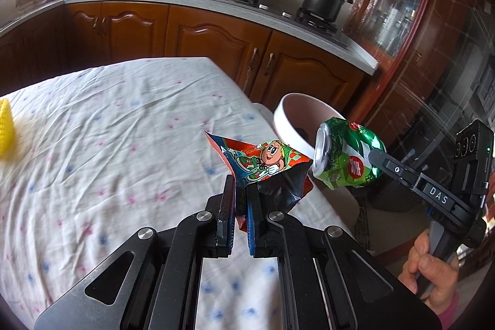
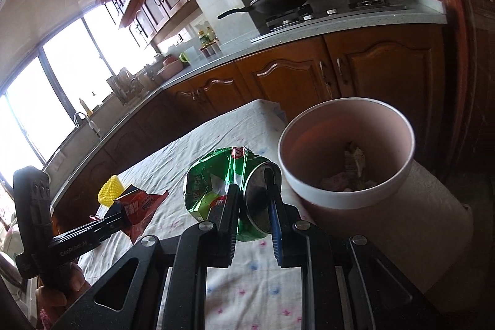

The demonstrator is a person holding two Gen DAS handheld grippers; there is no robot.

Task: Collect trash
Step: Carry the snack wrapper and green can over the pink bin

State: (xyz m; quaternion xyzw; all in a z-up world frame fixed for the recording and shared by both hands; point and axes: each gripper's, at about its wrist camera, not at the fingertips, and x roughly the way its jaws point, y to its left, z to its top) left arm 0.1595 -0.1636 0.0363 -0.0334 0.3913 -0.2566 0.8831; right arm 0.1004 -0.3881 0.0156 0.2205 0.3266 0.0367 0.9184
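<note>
Floral cotton covers the table point(image 1: 102, 126), the biggest thing here, and its right-hand edge is where the work is happening. Just off that edge stands the pink bin point(image 2: 346, 197), its mouth open and some scraps already lying at the bottom. Both pieces of trash are off the cloth and in the air, so the step in hand looks like the carry to the bin, with the dropping not yet done.

Next in size is the crushed green can point(image 2: 216, 184), pinched across its dented body by the right gripper point(image 2: 252, 206); the jaws stand a little apart only because the can fills them. In the right wrist view the can hangs over the table's right edge, just beside the bin's near rim but not yet over its opening. Smaller, the red snack wrapper point(image 1: 260, 163) is clamped flat between the pressed-together jaws of the left gripper point(image 1: 239, 206), above the cloth near the same edge and farther from the bin than the can.

My judgement is that the next move calls for bringing the can fully over the bin's mouth before the jaws spread, then the wrapper after it. A small yellow ridged object point(image 1: 6, 132) remains at the table's far left edge.
</note>
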